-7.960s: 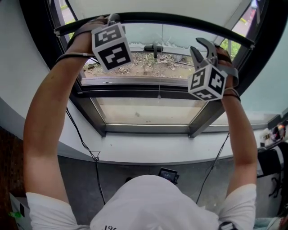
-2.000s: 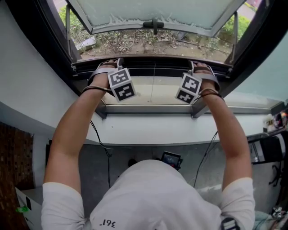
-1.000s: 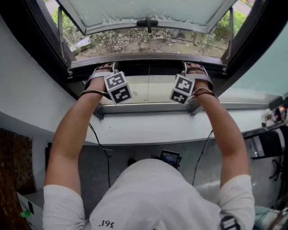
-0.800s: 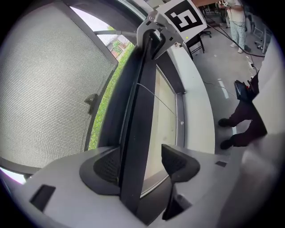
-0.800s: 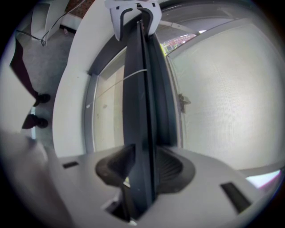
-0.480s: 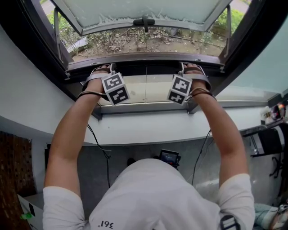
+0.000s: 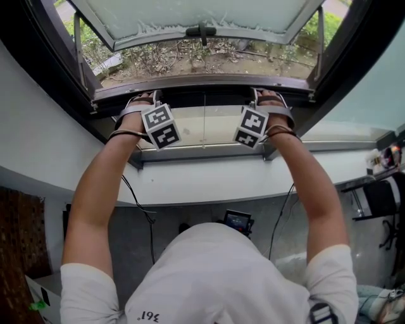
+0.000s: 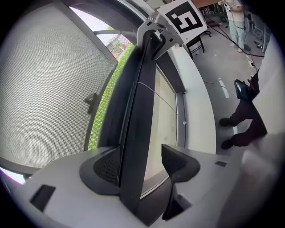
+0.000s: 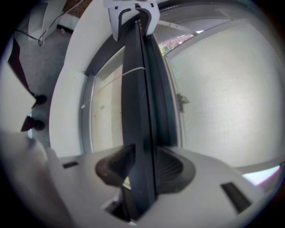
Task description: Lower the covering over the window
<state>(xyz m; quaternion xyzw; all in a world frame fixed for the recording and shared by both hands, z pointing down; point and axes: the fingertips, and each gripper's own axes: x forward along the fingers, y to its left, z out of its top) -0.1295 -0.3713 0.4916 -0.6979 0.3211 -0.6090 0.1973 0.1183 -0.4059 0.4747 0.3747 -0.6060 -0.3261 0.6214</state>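
Down from overhead eight seconds ago, the slim dark bottom bar of the grey mesh covering runs between both tools' jaws. The right tool clamps it. The left tool stands apart, one pad touching. Probably best: close left, then press down evenly.

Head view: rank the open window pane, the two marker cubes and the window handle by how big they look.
1. Window pane.
2. Left cube and right cube, about alike.
3. Handle, though it lies farther from the camera.
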